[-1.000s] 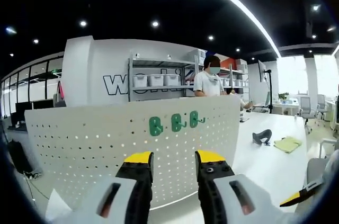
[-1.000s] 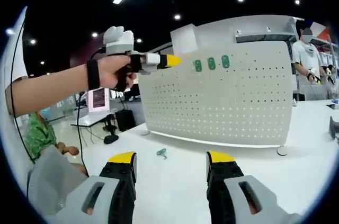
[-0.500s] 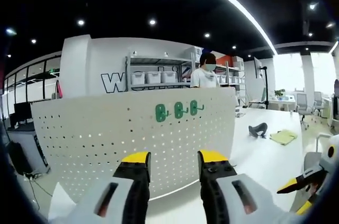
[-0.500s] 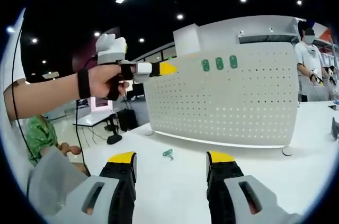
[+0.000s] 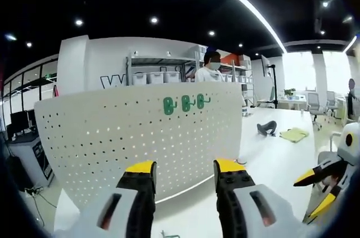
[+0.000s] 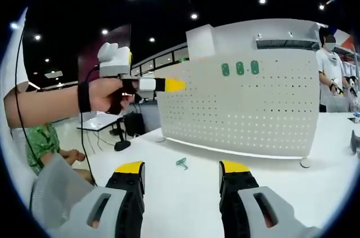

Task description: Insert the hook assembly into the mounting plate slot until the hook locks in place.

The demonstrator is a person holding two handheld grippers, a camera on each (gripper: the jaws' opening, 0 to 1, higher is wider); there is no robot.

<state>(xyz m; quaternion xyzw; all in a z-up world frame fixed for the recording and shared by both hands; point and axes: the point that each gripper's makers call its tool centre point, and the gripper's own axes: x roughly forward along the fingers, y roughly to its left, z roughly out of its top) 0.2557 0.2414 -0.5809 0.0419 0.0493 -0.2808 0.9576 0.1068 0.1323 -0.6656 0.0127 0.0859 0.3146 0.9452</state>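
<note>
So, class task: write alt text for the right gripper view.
Open yellow-tipped tongs hover over a white table, with a loose green hook lying ahead. Beyond it stands a white pegboard bearing three green hooks; a hand holds the other tongs at left.

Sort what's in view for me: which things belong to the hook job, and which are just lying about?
For the job:
white pegboard
three green hooks on it
loose green hook on the table
left gripper
right gripper

Just lying about:
yellow cloth
dark object beside it
shelf of white bins
</note>
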